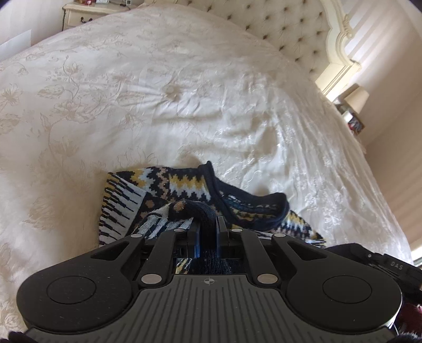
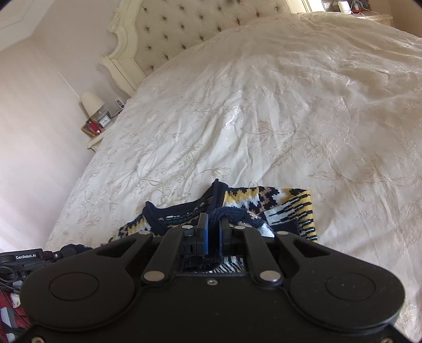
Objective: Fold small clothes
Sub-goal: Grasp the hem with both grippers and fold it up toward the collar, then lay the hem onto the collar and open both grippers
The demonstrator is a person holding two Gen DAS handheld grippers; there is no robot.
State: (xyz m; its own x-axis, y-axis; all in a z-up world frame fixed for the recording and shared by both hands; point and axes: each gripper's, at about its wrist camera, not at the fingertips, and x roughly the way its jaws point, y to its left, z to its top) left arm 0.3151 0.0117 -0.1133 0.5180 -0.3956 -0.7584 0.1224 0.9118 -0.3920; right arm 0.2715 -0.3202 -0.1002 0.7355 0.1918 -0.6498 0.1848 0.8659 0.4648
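A small knitted sweater (image 1: 163,190) with a navy, yellow and white zigzag pattern lies bunched on the cream bedspread (image 1: 184,92), just ahead of both grippers. My left gripper (image 1: 207,224) is shut on a dark navy knit edge of the sweater, which runs between its blue pads. In the right wrist view the sweater (image 2: 284,208) lies ahead and to the right, and my right gripper (image 2: 213,224) is shut on its navy ribbed edge. The other gripper's body shows at each view's lower edge.
The tufted cream headboard (image 2: 179,26) stands at the far end of the bed. A nightstand with a lamp (image 2: 92,103), a clock and red items stands at the left of the bed. A second nightstand (image 1: 87,13) stands on the other side.
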